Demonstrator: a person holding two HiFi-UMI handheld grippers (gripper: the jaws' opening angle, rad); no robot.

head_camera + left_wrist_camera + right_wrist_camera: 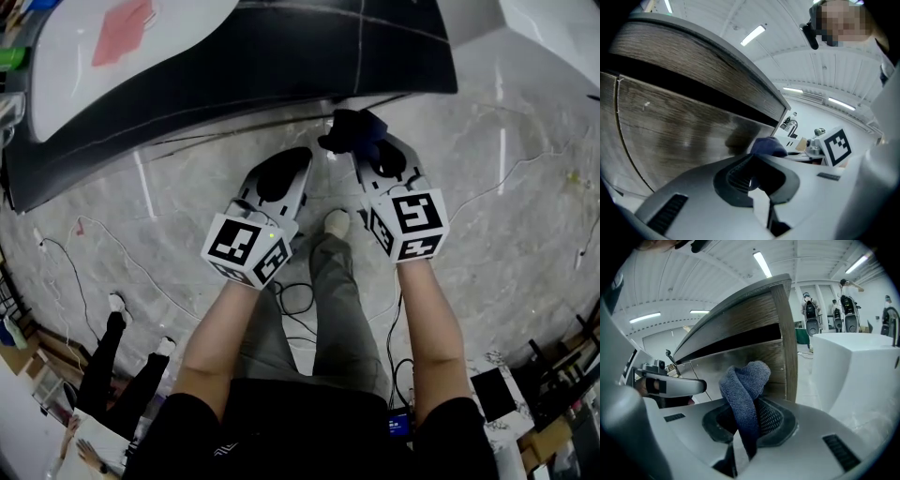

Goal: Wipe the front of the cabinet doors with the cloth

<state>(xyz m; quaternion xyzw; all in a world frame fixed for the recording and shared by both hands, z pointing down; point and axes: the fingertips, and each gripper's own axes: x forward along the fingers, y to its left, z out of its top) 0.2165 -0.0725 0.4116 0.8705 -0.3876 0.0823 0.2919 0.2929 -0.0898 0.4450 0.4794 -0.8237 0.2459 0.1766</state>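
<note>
The dark wood-grain cabinet doors [281, 66] run across the top of the head view under a white countertop. My right gripper [370, 150] is shut on a dark blue knitted cloth [352, 129], which is bunched at its tip close to the door's lower edge. In the right gripper view the cloth [746, 383] stands up between the jaws just in front of the door [740, 352], near its right end. My left gripper [286, 167] is beside it on the left, shut with nothing in it. From the left gripper view [751, 174] the cloth [768, 146] shows beyond the jaws against the door [670, 131].
Grey marble floor [506, 187] with thin cables [84, 272] lies below the cabinet. A bystander's legs [112, 347] stand at the lower left. A red cloth [122, 28] lies on the countertop. A white unit [853, 366] stands to the right of the cabinet end.
</note>
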